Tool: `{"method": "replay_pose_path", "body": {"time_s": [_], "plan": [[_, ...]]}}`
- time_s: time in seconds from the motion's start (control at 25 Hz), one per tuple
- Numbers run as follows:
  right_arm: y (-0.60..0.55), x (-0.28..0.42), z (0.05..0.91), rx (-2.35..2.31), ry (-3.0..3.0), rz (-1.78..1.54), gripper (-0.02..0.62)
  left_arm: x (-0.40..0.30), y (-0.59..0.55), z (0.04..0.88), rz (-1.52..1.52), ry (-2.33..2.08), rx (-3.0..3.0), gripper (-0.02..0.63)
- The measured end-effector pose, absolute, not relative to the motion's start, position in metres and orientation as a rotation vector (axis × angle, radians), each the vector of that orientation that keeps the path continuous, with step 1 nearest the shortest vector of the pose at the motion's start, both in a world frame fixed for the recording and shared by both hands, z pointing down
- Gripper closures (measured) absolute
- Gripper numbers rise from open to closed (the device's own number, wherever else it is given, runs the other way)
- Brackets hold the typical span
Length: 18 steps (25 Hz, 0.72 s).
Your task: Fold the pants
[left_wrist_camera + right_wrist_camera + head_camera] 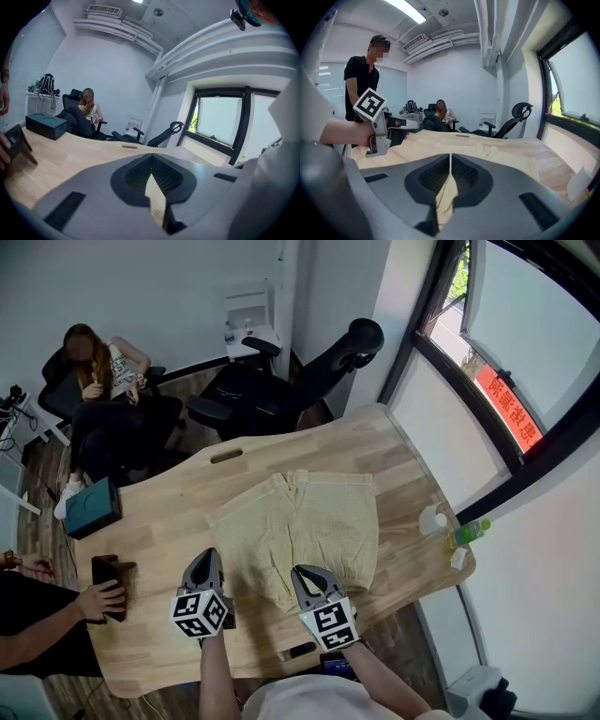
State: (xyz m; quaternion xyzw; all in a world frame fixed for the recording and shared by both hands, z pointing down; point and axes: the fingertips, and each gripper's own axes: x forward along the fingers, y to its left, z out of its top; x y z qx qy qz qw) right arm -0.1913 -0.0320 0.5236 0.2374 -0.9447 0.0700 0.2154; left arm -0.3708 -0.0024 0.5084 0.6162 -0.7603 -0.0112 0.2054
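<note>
Beige pants [305, 526], short-legged, lie spread on the wooden table [178, 512], waistband toward the far side. My left gripper [208, 559] is at the near left leg's outer edge, jaws together. My right gripper [305, 574] is at the near hem between the legs, also closed. In the left gripper view a strip of waffle-textured cloth [157, 199] shows pinched between the jaws of the left gripper [151, 159]. The right gripper [450, 157] likewise has pants fabric [445, 199] caught between its jaws, with the rest of the pants [506, 157] lying beyond.
A person's hand rests on a dark object [108, 579] at the table's left edge, near a teal box [92, 507]. A green bottle [466, 533] and a white cup [433, 519] stand at the right edge. A seated person [103, 381] and an office chair [281, 390] are behind.
</note>
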Motion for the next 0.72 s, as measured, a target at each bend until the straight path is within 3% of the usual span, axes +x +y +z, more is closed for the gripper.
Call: {"method": "replay_pose_path", "body": {"time_s": [0.44,0.72], "plan": [[0.003,-0.205,0.573,0.475,-2.542,0.219,0.586,-0.378,0.005,0.563,0.084,-2.071,1.623,0.598],[0.026,-0.212,0.601,0.396,-2.497,0.275,0.538,-0.375,0.004,0.594,0.153,-2.004,1.586,0.598]]}}
